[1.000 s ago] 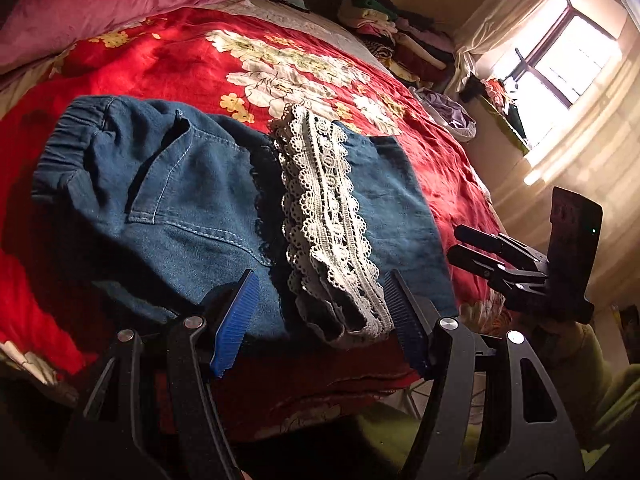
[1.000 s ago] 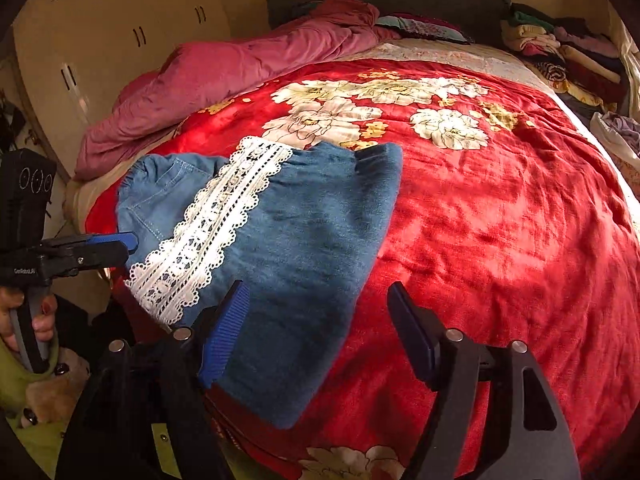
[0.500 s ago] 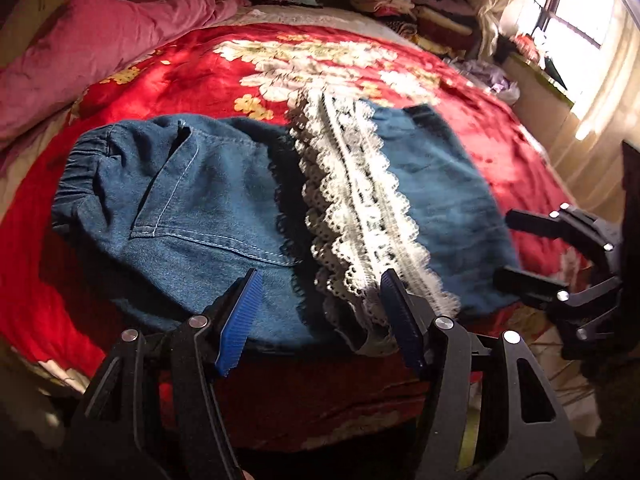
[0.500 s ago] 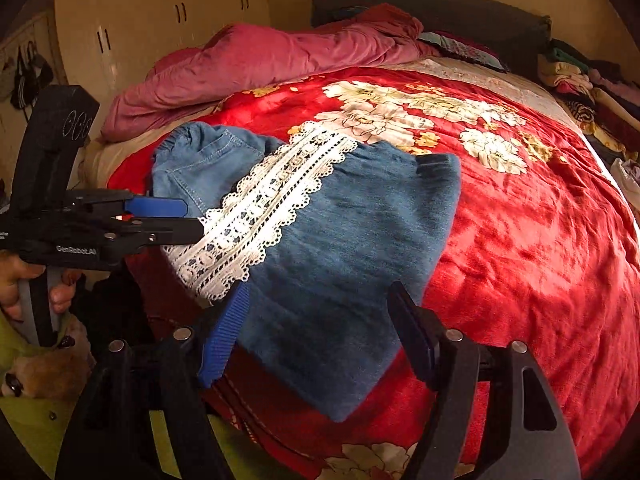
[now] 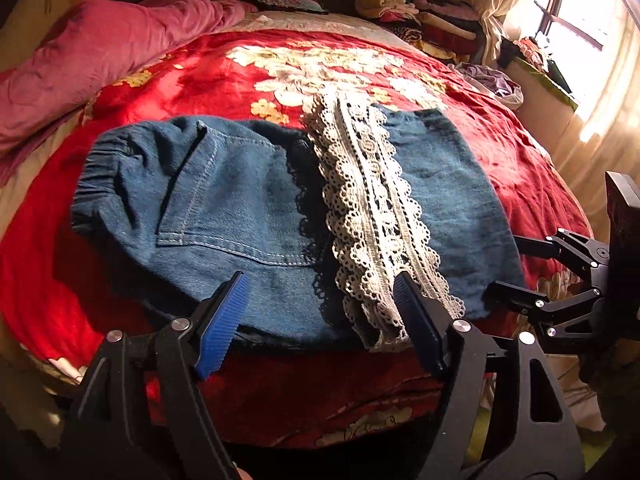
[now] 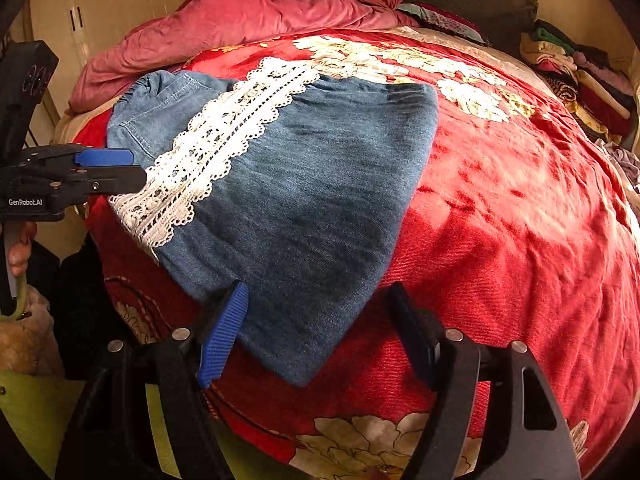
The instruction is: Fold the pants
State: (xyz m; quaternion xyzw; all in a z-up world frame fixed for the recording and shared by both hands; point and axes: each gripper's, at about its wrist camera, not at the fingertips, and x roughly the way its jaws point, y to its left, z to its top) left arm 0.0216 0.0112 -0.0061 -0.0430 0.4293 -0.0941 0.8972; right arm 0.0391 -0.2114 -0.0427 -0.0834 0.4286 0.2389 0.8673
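Denim pants (image 5: 248, 216) with a white lace trim (image 5: 372, 216) lie flat across the near edge of a red floral bedspread (image 6: 520, 208), filling the middle of both views. They already look folded at least once: the lace band runs across the middle of the bundle, with the elastic waistband and a back pocket to its left in the left wrist view and plain denim to its right. I judge that one more fold, or a final tidy, is left.

Neither tool grips anything yet. The left gripper (image 5: 320, 312), lower centre of its view, is spread wide at the near hem beside the lace. The right gripper (image 6: 316, 320) is likewise spread, framing the denim's near corner at the bottom of its frame.
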